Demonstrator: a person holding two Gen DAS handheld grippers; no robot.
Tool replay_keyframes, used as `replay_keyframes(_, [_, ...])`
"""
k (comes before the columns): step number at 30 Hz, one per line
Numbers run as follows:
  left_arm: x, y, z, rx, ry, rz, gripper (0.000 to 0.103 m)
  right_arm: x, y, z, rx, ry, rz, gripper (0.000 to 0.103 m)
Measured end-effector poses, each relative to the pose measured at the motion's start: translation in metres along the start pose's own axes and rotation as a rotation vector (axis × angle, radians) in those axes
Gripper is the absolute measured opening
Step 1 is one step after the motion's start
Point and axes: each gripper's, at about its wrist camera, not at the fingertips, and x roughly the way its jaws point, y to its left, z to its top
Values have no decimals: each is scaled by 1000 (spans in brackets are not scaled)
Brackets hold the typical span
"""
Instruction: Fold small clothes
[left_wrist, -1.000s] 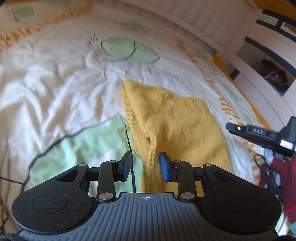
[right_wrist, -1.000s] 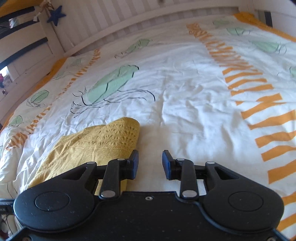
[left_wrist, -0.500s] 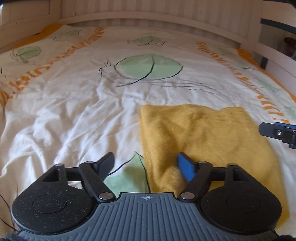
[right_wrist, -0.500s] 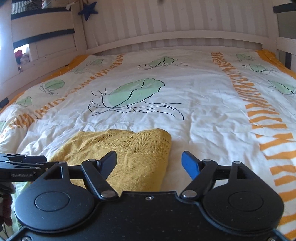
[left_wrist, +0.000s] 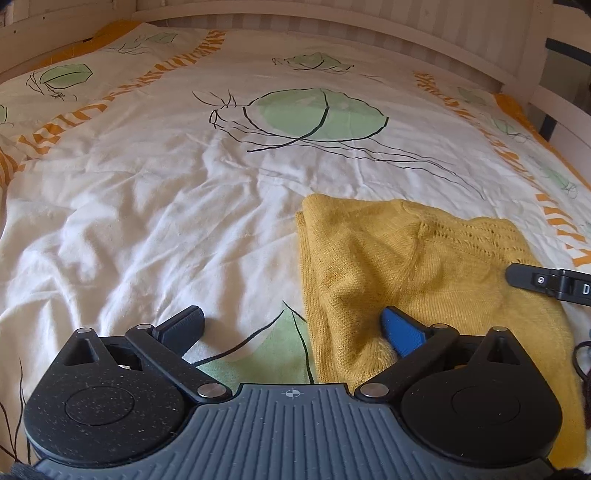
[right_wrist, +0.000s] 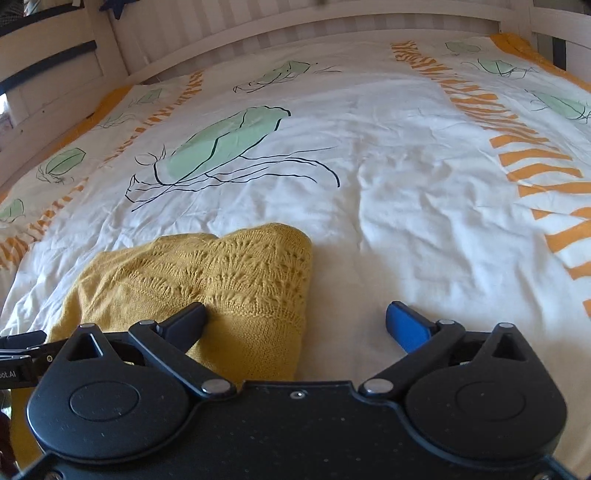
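yellow knitted sweater: folded, lace-patterned edge, lying on duvet | left gripper: jaws opening wide over sweater's left edge, gripping nothing | right gripper: jaws opening, straddling sweater's right edge

Free room and obstacles. The bedspread lies bare across its middle and toward the far edge, open to passage. The folded yellow knit occupies the near part. The white slatted bed rail bounds the far edge and both far corners.
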Motion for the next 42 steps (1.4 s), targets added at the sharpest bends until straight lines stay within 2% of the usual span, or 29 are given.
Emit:
replay_keyframes(7, [-14, -9, 4, 52, 1, 64, 102, -36, 0, 2, -1, -53, -52, 103])
replay_keyframes(13, [-45, -16, 5, 79, -30, 138, 101, -83, 5, -4, -18, -123, -101, 103])
replay_keyframes(19, [-89, -22, -3, 70, -75, 138, 101, -126, 14, -16, -20, -181, -129, 103])
replay_keyframes(25, [-123, -39, -20, 141, -127, 190, 101, -159, 33, -34, -66, -189, -105, 102])
replay_keyframes(28, [-134, -43, -29, 147, -122, 174, 101, -171, 45, -46, -87, -194, -136, 102])
replay_keyframes(32, [-142, -43, -40, 94, -80, 97, 101, -181, 52, -59, -80, -181, -191, 102])
replay_keyframes(38, [-143, -46, -55, 68, -23, 59, 101, -183, 46, -70, 41, -85, -111, 102])
replay_keyframes(42, [-142, -47, -65, 65, 7, 48, 101, -183, 47, -82, 54, -42, -122, 102])
